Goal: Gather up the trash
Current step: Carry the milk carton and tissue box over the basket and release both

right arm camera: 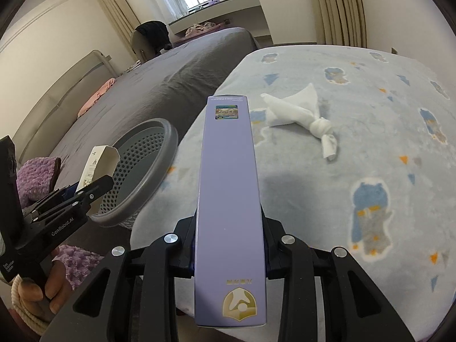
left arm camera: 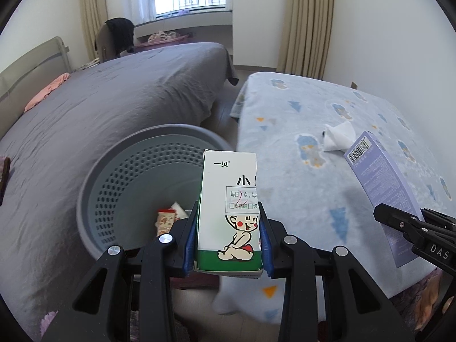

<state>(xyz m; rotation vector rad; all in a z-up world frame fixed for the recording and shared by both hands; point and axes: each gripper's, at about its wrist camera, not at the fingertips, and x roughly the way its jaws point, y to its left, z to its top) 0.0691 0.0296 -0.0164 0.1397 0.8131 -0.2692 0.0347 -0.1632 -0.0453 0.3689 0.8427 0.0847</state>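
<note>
My left gripper [left arm camera: 229,225] is shut on a white and green medicine box [left arm camera: 229,211] with a cartoon baby, held over the near rim of the grey perforated bin [left arm camera: 94,182]. The bin holds a red and white wrapper [left arm camera: 165,221]. My right gripper [right arm camera: 229,228] is shut on a long lavender box [right arm camera: 228,193], held above the blue blanket. That box also shows in the left wrist view [left arm camera: 384,188]. A knotted white tissue [right arm camera: 299,111] lies on the blanket beyond it. The left gripper [right arm camera: 82,191] with its box [right arm camera: 97,165] shows beside the bin [right arm camera: 159,165].
A table with a light blue patterned blanket [left arm camera: 313,131] is on the right. A bed with a grey sheet [left arm camera: 114,97] is on the left, the bin between them. A purple knitted item [right arm camera: 34,176] lies near the bed. A chair with dark clothing [left arm camera: 119,34] stands by the window.
</note>
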